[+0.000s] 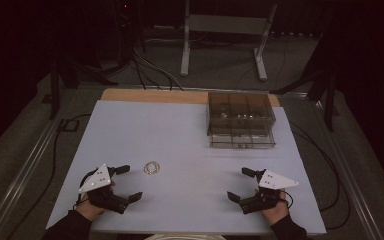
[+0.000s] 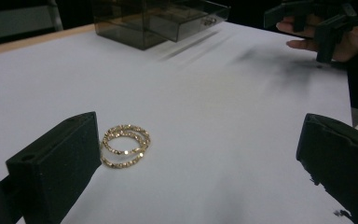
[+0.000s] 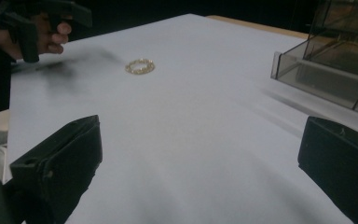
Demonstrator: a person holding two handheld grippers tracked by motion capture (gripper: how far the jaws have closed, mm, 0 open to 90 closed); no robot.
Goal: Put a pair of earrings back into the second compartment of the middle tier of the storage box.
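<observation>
Looked like the very start, nothing picked up yet. Left gripper (image 1: 125, 183) and right gripper (image 1: 241, 184) both wide, holding nothing. Gold bracelet (image 1: 152, 167) near table's (image 1: 180, 135) front edge; smoky box (image 1: 240, 120) at back right. Probably needed left jaws around bracelet.

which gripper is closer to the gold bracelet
The left gripper: the gold bracelet lies just beyond its open jaws, while the right gripper sits farther across the table.
</observation>
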